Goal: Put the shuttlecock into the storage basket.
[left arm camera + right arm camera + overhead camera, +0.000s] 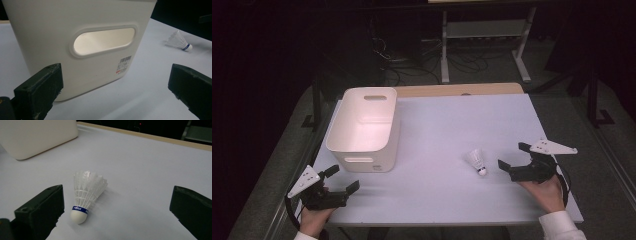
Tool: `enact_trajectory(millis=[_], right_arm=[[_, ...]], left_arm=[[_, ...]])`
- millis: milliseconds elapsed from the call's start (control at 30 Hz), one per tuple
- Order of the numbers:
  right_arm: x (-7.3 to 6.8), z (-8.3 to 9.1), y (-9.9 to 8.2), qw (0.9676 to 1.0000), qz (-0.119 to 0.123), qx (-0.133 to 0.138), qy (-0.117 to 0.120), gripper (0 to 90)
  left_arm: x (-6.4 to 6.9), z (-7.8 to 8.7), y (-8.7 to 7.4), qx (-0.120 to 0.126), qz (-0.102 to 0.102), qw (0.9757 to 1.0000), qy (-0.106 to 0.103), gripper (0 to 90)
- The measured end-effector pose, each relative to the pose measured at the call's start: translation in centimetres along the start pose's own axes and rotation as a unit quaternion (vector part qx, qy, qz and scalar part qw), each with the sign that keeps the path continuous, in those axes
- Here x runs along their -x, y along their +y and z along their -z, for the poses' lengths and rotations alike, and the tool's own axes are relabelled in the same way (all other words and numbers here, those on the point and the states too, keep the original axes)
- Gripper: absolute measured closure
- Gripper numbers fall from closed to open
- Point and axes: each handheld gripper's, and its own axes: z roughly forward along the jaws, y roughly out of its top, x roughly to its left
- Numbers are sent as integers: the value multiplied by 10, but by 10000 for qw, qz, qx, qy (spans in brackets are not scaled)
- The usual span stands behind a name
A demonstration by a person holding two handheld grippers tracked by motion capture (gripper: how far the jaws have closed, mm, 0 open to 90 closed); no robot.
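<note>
A white shuttlecock (pixel 476 161) lies on its side on the bare white table (pixel 437 195), right of centre and toward the person's edge. Its long axis runs roughly from the far side toward the person: the rounded cork (pixel 78 216), banded in blue, points toward the right gripper (pixel 516 159), and the feather skirt (pixel 87 185) flares away from it toward the table's middle. In the right gripper view the cork sits just inside the left-hand jaw, the skirt slanting up and to the right between the two. The right gripper rests near the shuttlecock on its right, apart from it, jaws spread wide and empty; this placement, with the cork facing the jaws, suggests an approach for a grasp at the firm cork end rather than the fragile skirt. Well apart to the left stands an upright white bin (pixel 364 128), empty inside, with a handle slot (pixel 105 40) and a barcode label (pixel 124 64) in its near wall; it is the likely receptacle. The left gripper (pixel 343 179) hovers just in front of that wall, jaws likewise apart and holding nothing, probably placed to steady the bin.
</note>
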Motion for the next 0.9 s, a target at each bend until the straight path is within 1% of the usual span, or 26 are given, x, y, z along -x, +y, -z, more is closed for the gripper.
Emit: enact_trajectory(millis=[267,500,533,567,600,767,867,900], right_arm=[[-2,-2,-1,10000,33,-35,35,0],[-5,-2,-1,9999,57,-111,-4,0],[-6,-2,0,9999,32,-120,-2,0],[-6,-2,0,9999,58,-118,-7,0],[-7,-2,1,9999,89,-138,-18,0],[-9,-5,5,9996,87,-262,4,0],[-10,-6,9,9993,165,-338,34,0],[-11,-7,11,9992,130,-385,42,0]], left_arm=[[1,-1,0,-8,19,10000,-42,0],[2,0,0,-63,-38,10000,-13,0],[2,-1,0,-53,-33,10000,-10,0],[2,-1,0,-59,-27,10000,-3,0],[2,-1,0,-57,-18,10000,3,0],[2,0,0,-58,-33,10000,14,0],[2,0,-1,-55,-24,10000,11,0],[2,0,0,-54,-43,10000,9,0]])
